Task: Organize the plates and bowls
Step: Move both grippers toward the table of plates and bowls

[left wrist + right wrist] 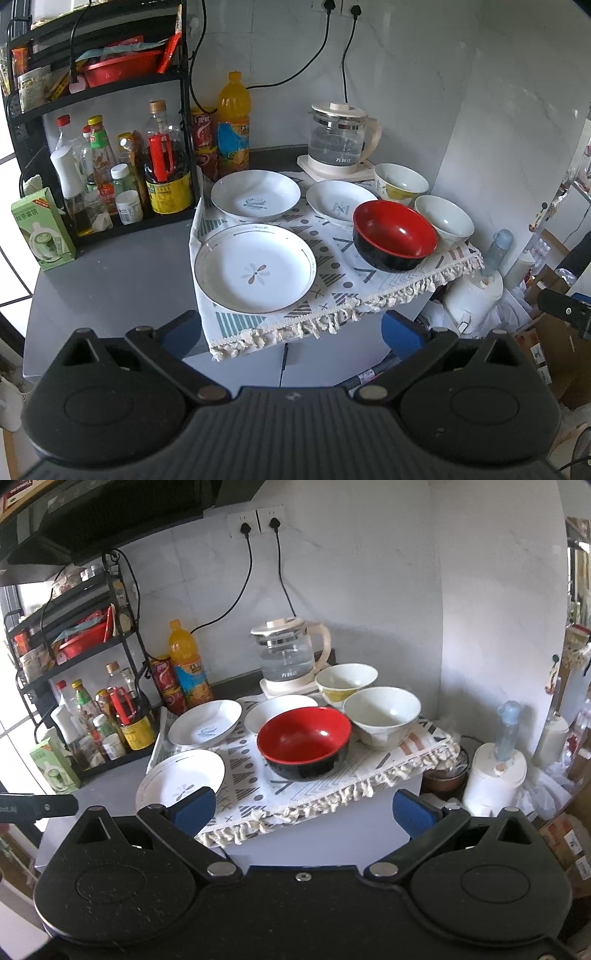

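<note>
Three white plates lie on a patterned cloth (332, 266): a near plate with a flower mark (255, 267) (181, 777), a far left plate (255, 197) (205, 723), and a far right plate (338, 201) (277, 709). A red and black bowl (394, 234) (303, 742) sits at the right, with a white bowl (443, 218) (382, 716) and a yellow-patterned bowl (400, 184) (346, 681) behind it. My left gripper (291, 332) is open and empty, before the cloth's front edge. My right gripper (304, 810) is open and empty, before the red bowl.
A glass kettle (341, 138) (291, 657) stands at the back on its base. A black rack with sauce bottles (162, 162) stands at left, beside an orange drink bottle (233, 123) and a green carton (42, 229). A white thermos (495, 775) stands below at right.
</note>
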A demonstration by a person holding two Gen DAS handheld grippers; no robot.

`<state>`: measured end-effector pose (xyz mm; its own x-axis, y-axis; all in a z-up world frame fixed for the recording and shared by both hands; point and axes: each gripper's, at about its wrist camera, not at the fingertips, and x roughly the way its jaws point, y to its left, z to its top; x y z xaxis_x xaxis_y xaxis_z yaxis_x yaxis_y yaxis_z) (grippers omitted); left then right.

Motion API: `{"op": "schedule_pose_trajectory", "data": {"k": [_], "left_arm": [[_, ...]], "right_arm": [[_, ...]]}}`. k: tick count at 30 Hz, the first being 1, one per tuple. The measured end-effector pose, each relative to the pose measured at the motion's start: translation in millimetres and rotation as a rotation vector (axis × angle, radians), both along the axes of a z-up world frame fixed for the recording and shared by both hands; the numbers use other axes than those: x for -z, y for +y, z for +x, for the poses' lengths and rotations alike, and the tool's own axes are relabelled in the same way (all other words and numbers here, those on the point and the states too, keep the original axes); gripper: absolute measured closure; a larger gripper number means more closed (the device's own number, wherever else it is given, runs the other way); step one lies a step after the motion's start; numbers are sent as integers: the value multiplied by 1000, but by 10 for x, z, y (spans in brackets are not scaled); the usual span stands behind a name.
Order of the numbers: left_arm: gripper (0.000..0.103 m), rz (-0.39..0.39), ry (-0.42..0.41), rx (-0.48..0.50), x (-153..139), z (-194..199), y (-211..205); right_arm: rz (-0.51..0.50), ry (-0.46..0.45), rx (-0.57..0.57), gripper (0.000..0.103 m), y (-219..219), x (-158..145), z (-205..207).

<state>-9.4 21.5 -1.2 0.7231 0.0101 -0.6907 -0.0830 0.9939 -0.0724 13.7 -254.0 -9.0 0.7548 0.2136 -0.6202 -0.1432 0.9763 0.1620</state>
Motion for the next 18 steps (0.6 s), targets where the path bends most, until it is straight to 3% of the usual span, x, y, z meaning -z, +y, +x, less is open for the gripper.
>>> {"op": "schedule_pose_trajectory", "data": {"k": [7,18], "left_arm": [[0,-36,0,12,-3,22,-18],[0,-21,4,27,1,95,-139]], "right_arm": [[-6,8,8,0,-2,11,12],[-32,22,27,0,-23,18,65]]}}
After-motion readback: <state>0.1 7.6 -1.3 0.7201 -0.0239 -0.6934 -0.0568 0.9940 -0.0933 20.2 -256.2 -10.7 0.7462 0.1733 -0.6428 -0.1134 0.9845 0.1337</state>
